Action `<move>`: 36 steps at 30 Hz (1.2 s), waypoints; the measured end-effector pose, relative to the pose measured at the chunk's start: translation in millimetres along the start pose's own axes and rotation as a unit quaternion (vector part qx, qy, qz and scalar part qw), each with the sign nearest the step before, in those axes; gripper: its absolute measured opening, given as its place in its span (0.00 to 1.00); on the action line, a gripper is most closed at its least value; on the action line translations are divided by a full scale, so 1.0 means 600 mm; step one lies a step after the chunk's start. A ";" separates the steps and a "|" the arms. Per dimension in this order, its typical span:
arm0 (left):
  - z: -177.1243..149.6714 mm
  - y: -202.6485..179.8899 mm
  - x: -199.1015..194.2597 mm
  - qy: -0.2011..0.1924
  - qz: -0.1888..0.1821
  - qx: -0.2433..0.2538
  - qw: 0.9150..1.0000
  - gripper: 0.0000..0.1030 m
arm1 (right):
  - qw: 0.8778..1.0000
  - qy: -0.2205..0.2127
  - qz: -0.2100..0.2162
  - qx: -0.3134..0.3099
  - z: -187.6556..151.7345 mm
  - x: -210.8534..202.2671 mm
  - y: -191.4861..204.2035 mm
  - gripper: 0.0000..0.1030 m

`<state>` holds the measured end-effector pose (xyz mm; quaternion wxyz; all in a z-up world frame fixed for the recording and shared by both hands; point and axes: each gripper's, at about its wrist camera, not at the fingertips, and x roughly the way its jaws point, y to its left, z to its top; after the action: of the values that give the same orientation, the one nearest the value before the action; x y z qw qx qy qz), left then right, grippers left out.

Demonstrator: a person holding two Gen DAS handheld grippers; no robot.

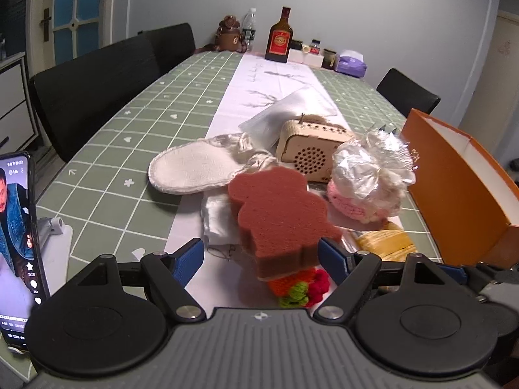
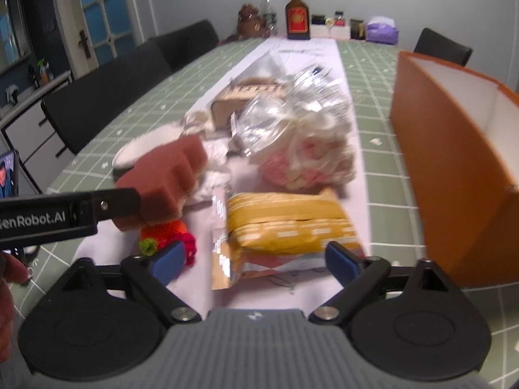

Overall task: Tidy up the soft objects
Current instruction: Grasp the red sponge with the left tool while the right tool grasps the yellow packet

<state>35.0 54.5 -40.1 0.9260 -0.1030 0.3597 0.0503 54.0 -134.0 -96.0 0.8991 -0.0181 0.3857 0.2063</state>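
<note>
The right wrist view is smeared throughout. The small orange crocheted toy with a green tuft (image 1: 292, 283) lies mostly under the reddish-brown bear-shaped sponge (image 1: 279, 214). The tall orange cardboard box (image 1: 460, 188) runs off the right edge. The upright phone (image 1: 18, 243) is cut off at the left.

The left gripper (image 1: 261, 261) points forward and down, and its jaws stand wide apart. The blue pads (image 1: 186, 261) press on nothing. The right gripper (image 2: 256, 262) has the same downward tilt, also with its jaws wide and its blue pads (image 2: 168, 261) free. In the right wrist view the left gripper's black finger (image 2: 81, 212) reaches in from the left edge, and part of a hand (image 2: 9, 278) shows below it.
</note>
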 end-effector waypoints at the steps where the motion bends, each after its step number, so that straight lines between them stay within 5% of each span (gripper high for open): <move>1: 0.001 0.000 0.004 0.002 0.000 -0.001 1.000 0.91 | 1.000 0.004 -0.005 -0.004 -0.001 0.008 0.006 0.93; 6: 0.000 -0.011 0.017 0.010 -0.005 0.012 1.000 0.92 | 0.999 0.013 -0.034 -0.012 -0.005 0.027 0.002 0.91; 13: -0.003 -0.015 0.035 0.022 -0.008 0.014 1.000 0.93 | 0.999 0.028 -0.032 0.022 -0.021 0.008 -0.059 0.63; 17: -0.005 -0.016 0.036 0.025 -0.007 0.016 1.000 0.94 | 0.998 0.031 -0.047 0.020 -0.034 -0.011 -0.074 0.59; 21: -0.005 -0.014 0.038 0.028 -0.006 0.013 0.999 0.95 | 0.998 0.021 -0.064 0.018 -0.037 -0.029 -0.084 0.59; 25: 0.002 -0.014 0.044 0.034 -0.010 -0.002 0.999 0.97 | 0.998 0.004 -0.033 0.045 -0.020 -0.041 -0.083 0.79; 29: 0.008 -0.020 0.054 0.039 -0.009 -0.018 0.999 1.00 | 0.995 -0.002 -0.021 0.096 0.004 -0.028 -0.074 0.88; 36: 0.014 -0.015 0.065 0.043 -0.016 -0.052 0.998 1.00 | 0.980 0.008 -0.037 0.194 0.011 0.008 -0.092 0.90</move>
<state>70.7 48.1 -59.3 0.9037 -0.1591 0.3944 0.0493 82.8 -181.2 -101.5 0.8893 0.1408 0.4248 0.0940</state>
